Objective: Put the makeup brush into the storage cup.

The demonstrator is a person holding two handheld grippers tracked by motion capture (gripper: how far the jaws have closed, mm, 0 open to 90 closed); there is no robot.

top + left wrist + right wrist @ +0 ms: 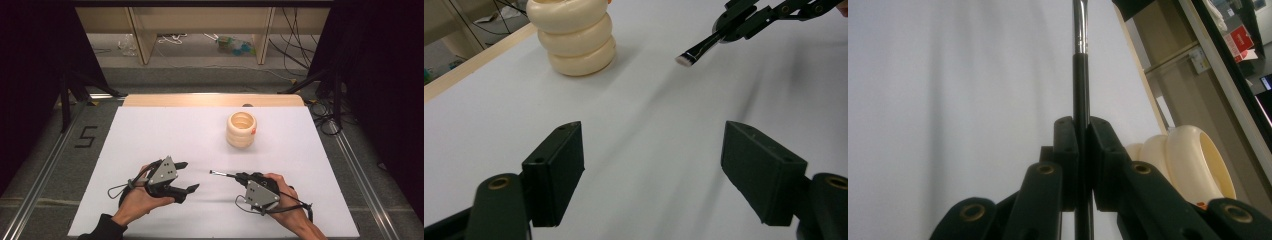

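Note:
My right gripper [240, 176] is shut on the black handle of a slim brush [222, 174], near the front of the white table [165, 130]. The brush points left, level with the table, and its pale bristle tip [684, 60] hangs above the surface. From the right gripper view the handle [1080, 75] runs straight up between the pads [1068, 150] to a silver ferrule. My left gripper [191, 176] stands open at the front left with nothing between its jaws; its own view has the pads [556, 165] wide apart. A cream ribbed holder [241, 130] stands upright farther back, right of centre.
The table's far side ends in a wooden edge [210, 100]. Beyond it are shelf legs [142, 40] and loose cables on the floor. Black stands [65, 100] flank the table, and a "5" mark [86, 136] lies on the floor at the left.

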